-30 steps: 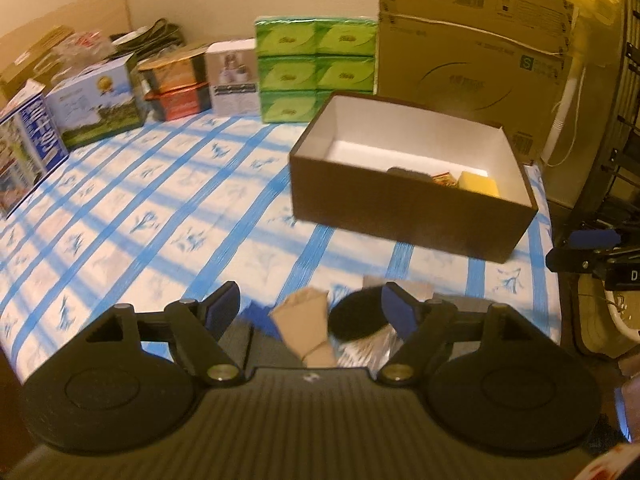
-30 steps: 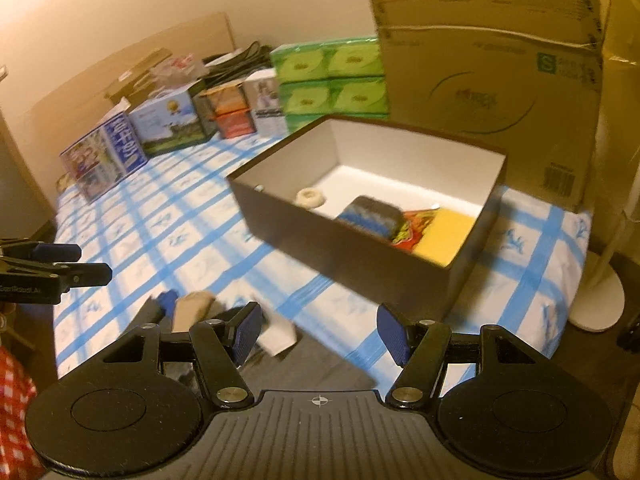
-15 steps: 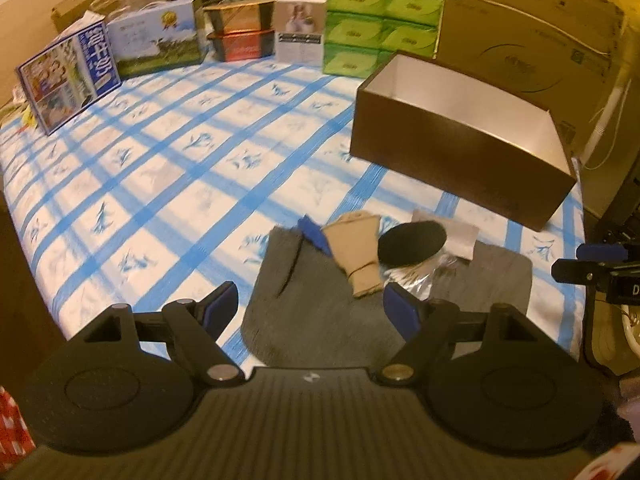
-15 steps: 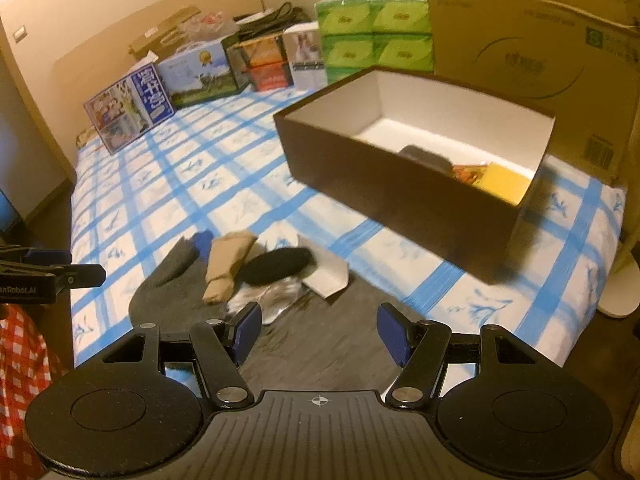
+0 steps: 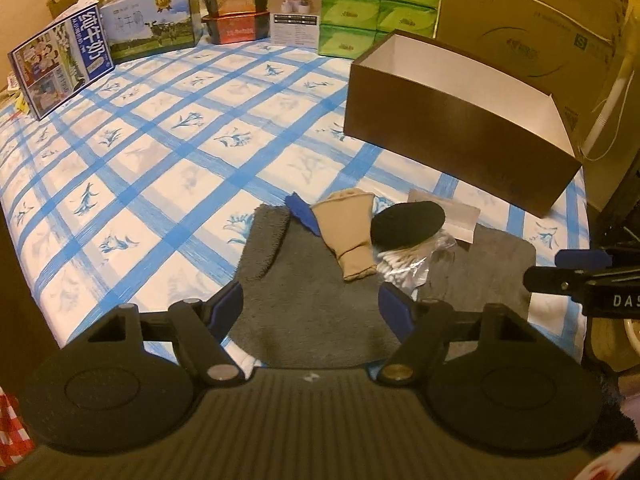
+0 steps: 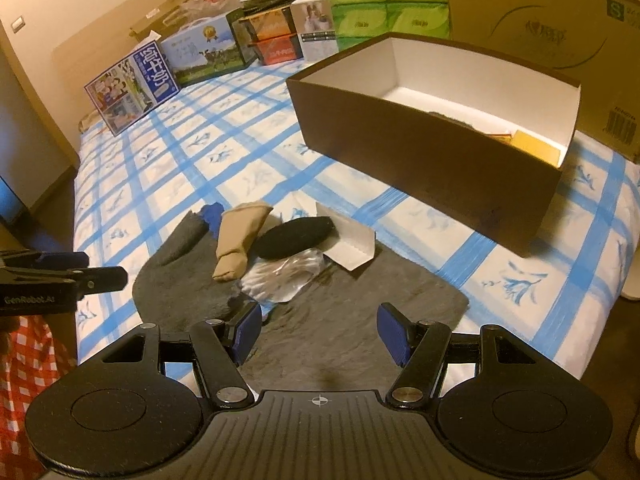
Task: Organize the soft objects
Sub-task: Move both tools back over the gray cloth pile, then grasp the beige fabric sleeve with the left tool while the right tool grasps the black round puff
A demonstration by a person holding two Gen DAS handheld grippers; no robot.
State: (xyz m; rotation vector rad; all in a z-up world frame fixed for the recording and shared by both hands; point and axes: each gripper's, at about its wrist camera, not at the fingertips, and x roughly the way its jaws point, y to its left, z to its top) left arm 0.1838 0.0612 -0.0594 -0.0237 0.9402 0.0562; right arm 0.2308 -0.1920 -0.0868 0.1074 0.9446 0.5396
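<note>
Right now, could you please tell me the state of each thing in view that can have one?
left hand-held gripper: open, empty, over the grey towel.
right hand-held gripper: open, empty.
brown box: lidless, some items inside.
grey towel: spread flat, far left corner folded over.
beige sock: lying on the towel.
black pad: resting on the clear plastic bag.
clear plastic bag: crumpled, on the towel.

The right gripper (image 6: 318, 334) hangs wide apart over a grey towel (image 6: 340, 320) strewn with a beige sock (image 6: 236, 236) and black pad (image 6: 294, 236).

Both grippers' jaws wide apart
</note>
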